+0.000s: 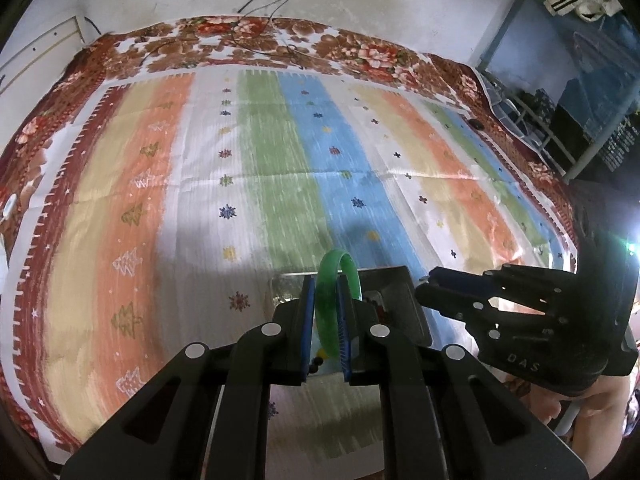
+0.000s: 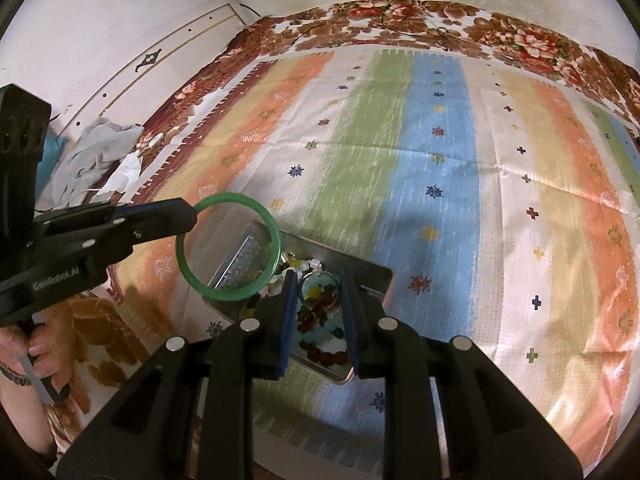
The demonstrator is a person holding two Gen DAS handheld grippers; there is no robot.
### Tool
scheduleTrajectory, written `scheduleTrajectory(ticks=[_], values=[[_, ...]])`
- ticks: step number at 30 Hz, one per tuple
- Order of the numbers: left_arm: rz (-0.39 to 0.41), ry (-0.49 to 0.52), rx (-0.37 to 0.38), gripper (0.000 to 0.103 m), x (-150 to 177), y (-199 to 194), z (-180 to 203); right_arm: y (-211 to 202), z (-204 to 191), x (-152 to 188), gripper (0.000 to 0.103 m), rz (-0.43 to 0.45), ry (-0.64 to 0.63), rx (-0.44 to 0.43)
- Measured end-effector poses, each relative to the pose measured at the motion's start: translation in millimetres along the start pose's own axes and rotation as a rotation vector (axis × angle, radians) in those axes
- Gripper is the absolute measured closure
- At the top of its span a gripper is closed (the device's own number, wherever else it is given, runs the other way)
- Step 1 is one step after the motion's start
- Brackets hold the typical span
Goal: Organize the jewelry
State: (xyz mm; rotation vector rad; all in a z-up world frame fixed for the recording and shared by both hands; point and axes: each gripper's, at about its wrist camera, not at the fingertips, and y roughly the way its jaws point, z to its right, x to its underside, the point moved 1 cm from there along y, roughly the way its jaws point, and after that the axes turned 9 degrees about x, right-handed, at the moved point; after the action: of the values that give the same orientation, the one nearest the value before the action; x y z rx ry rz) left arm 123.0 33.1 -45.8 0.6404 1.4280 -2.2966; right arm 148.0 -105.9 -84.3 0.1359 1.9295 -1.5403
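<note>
green bangle [image 1: 337,304] clamped in left gripper [image 1: 326,320], above metal tray [image 2: 376,276], right gripper [image 2: 318,320] parted

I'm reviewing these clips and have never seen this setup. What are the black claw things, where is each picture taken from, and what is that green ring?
No robot here: a person holds two hand-held grippers, each with a fisheye camera looking along its fingers. In the left camera's picture, the left gripper is shut on a green bangle. The right camera's picture shows that bangle from the side, held above a metal tray of mixed beads and bracelets. The right gripper hangs over the tray, fingers apart, holding nothing. The tray lies on a striped cloth.
</note>
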Motion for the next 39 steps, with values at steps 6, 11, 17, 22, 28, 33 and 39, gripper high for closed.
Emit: scheduleTrajectory(ticks=[6, 11, 17, 22, 28, 33, 39], values=[[-0.026, 0.028, 0.002, 0.092, 11, 4, 8, 3, 1, 1, 0.08, -0.008, 0.017, -0.002], [-0.033, 0.029, 0.012, 0.067, 10, 5, 9, 1, 2, 5, 0.068, -0.01, 0.027, 0.008], [-0.031, 0.094, -0.02, 0.041, 17, -6, 10, -19, 13, 15, 0.038, 0.042, 0.034, -0.003], [-0.011, 0.117, 0.003, 0.026, 21, -15, 11, -31, 15, 22, 0.036, 0.073, 0.024, -0.011], [0.002, 0.132, 0.013, 0.016, 29, -20, 15, -44, 16, 25, 0.026, 0.132, 0.022, -0.021], [0.021, 0.123, 0.033, 0.01, 34, -26, 14, -50, 8, 28, 0.022, 0.156, -0.019, -0.025], [0.036, 0.123, 0.033, 0.006, 41, -33, 16, -64, -4, 37, 0.01, 0.226, -0.097, -0.005]])
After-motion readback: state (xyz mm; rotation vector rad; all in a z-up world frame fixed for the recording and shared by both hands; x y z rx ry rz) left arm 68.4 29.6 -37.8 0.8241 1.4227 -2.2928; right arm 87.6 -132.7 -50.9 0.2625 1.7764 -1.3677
